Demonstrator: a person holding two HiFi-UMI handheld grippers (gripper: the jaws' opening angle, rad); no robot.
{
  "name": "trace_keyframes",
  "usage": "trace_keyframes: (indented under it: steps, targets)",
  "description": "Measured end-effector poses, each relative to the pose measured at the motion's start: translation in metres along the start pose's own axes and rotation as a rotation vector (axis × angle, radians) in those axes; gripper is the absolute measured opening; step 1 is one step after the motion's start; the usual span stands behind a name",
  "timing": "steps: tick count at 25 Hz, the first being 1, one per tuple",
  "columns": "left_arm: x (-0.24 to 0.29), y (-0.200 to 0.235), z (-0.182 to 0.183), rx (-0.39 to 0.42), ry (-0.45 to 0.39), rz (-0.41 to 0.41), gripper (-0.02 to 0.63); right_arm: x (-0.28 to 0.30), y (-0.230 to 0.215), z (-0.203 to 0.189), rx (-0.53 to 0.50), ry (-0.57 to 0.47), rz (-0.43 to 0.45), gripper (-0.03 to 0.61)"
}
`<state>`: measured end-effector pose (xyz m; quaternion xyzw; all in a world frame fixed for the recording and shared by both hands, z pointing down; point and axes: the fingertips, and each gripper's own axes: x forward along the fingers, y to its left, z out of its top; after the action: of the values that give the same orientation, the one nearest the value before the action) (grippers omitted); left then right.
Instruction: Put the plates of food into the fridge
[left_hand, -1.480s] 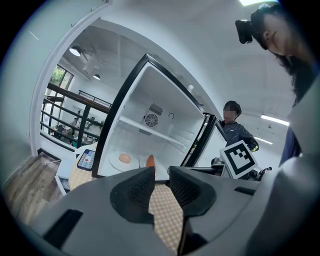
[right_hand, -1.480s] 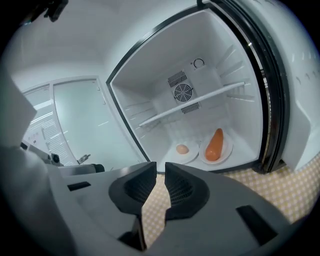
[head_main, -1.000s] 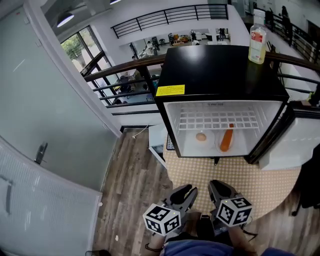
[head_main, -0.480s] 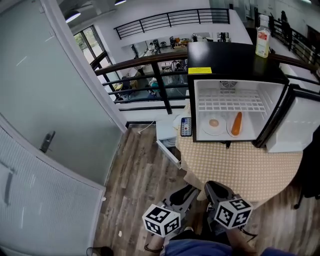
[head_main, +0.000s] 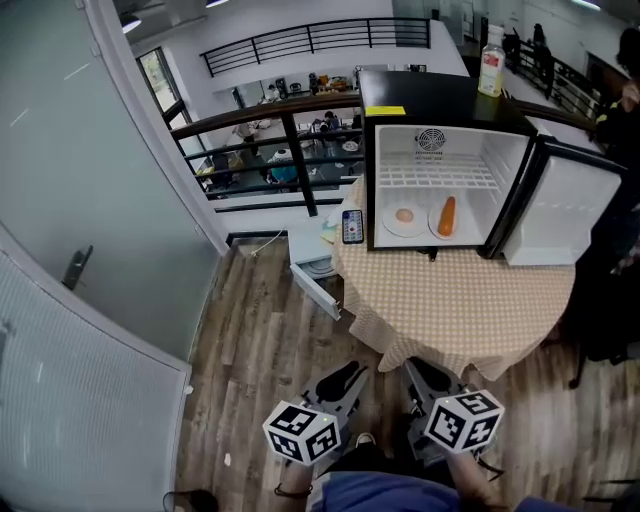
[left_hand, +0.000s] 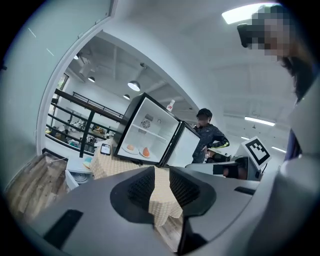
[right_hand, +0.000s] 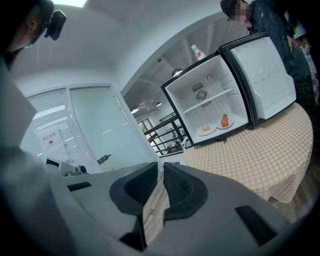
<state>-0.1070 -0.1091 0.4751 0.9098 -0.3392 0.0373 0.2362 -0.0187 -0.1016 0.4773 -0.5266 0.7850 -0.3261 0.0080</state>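
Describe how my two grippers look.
The left gripper and right gripper match: grey bodies, each with two black fingers, ribbed on the inner faces. Each carries a white cube printed with black square markers.

- I read this as an open-plan office or lab on an upper level, not a home.
- A dark railing with a wooden top rail edges a drop onto a lower floor crowded with desks and equipment; a second balcony rail runs along the far side.
- A frosted glass partition with a door handle lines my left.
- A pendant lamp and a strip light hang from a high white ceiling.
- The floor is wood-look planks.
- A mini fridge sits on a round table with a checked cloth, looking like a mock-up kitchen corner; a bystander stands beside it.
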Motion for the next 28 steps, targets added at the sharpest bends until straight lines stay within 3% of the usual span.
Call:
trace_keyframes:
  steps: [10,28]
  targets:
    - [-0.003,-0.067,-0.007,0.047,-0.019,-0.084,0.103,-0.066,-0.01,-0.014,0.006,-0.039,-0.047,0.051]
    - [-0.026,-0.207,-0.085,0.011,-0.021,-0.057,0.103,-0.221,-0.034,-0.074,-0.02,0.013,-0.029,0.051]
